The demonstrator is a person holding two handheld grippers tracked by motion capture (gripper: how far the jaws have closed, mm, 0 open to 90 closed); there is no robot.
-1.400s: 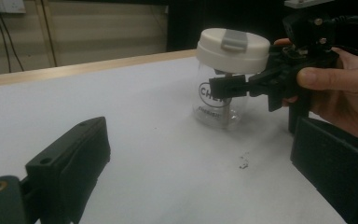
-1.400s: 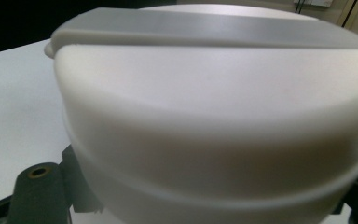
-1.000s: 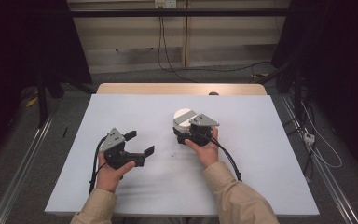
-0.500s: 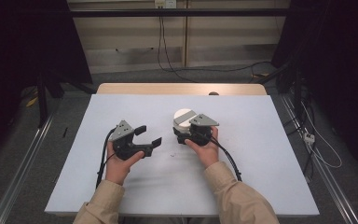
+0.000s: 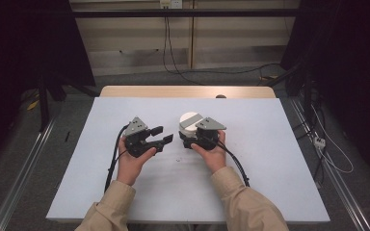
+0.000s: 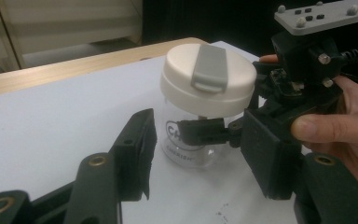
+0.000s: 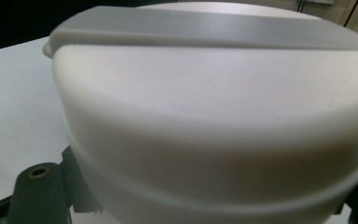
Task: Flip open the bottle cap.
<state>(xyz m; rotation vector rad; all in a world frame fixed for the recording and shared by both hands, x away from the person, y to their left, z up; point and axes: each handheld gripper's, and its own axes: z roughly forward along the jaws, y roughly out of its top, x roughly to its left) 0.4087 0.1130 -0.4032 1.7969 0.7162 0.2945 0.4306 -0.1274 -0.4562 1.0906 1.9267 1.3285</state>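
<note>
Left gripper (image 5: 161, 135) half-spread, jaws have just been closing, nothing between them yet. Jar (image 6: 200, 135) stands upright just ahead of it, toward table centre (image 5: 270, 159), white lid (image 5: 189, 119) on top. Right gripper (image 5: 188, 141) clamps the clear jar body below the lid.

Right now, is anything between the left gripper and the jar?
No. In the high view, bare white tabletop separates the left gripper from the jar; the left gripper view shows open space ahead of its jaws.
</note>
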